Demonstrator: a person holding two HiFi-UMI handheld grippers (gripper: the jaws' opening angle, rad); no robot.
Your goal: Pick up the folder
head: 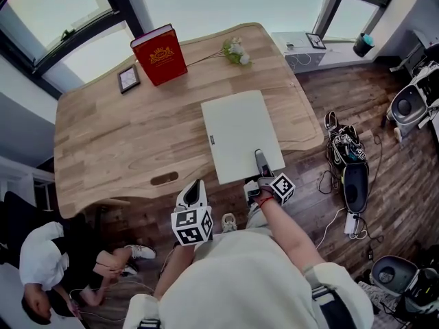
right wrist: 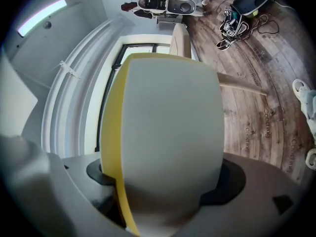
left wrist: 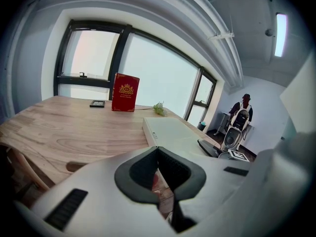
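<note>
At table (head: 116, 142) near edge: folder (head: 240, 132), lying flat. Right gripper (head: 261, 162) clamped on its near edge. Left gripper (head: 195, 189) closed, empty, held below the tabletop. Recommended handling: lift slowly and level, since a one-edge grip likely lets it droop.

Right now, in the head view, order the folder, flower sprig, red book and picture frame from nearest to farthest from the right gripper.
1. The folder, clamped at its near edge by the right gripper.
2. The flower sprig, at the table's far edge.
3. The red book and picture frame, far left: too close to call.
</note>
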